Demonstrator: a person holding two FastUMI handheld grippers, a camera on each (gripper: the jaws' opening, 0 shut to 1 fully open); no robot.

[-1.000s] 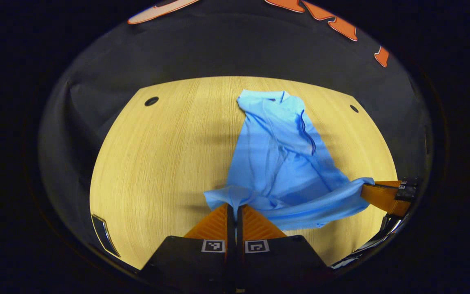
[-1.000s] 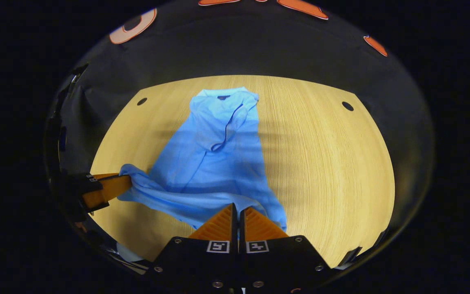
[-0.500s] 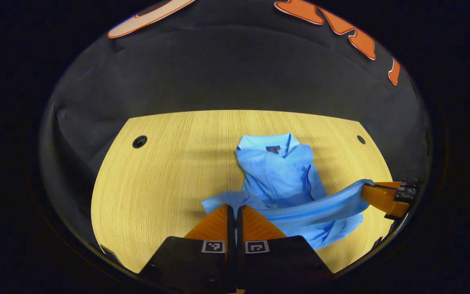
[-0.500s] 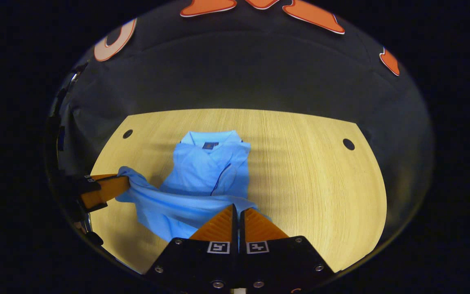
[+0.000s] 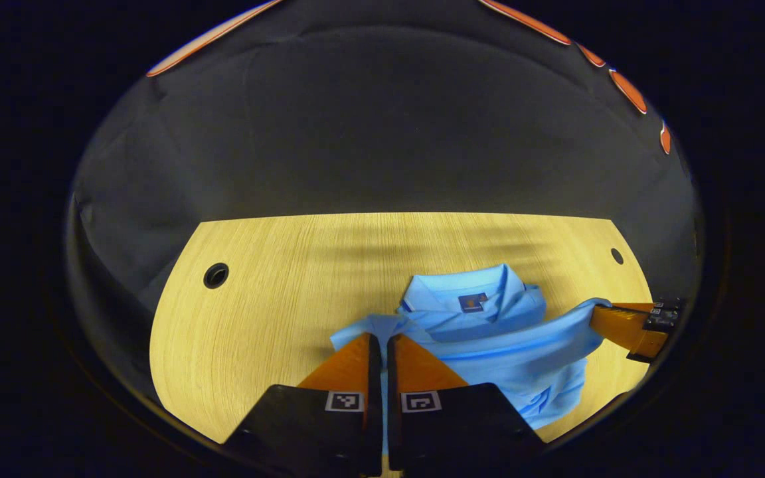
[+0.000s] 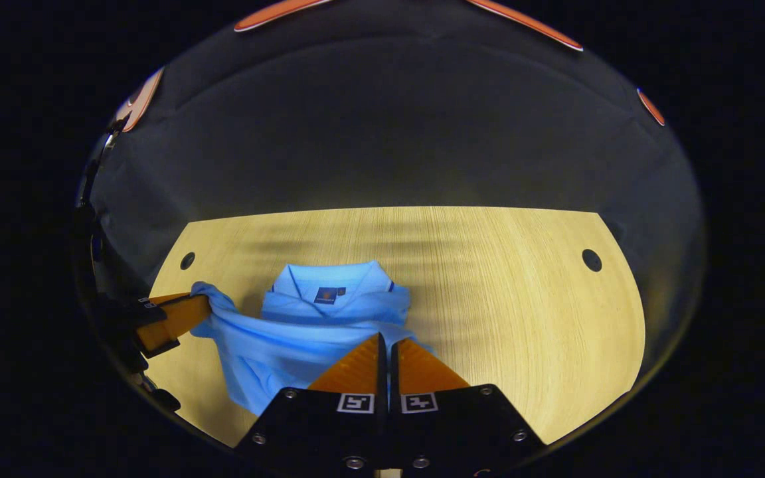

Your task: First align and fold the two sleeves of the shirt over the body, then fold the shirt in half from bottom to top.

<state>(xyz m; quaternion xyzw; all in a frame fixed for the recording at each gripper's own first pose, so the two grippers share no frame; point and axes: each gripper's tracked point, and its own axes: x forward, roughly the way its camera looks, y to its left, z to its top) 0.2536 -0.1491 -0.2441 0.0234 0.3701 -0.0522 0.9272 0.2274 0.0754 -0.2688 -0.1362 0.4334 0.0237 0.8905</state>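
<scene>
Hem (image 5: 522, 348) nearer collar (image 5: 472, 292), both hand-held grippers clamped.

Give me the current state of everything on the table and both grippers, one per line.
shirt: sleeves folded in, bottom hem lifted and carried up near the collar, fold not yet laid flat.
left gripper: shut on the shirt's hem corner.
right gripper: shut on the other hem corner.
table: wooden top, shirt partly resting on it.

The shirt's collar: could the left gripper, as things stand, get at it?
Probably not yet: the left gripper is shut on the shirt's hem, so it is occupied, though the collar lies uncovered just beyond.
</scene>
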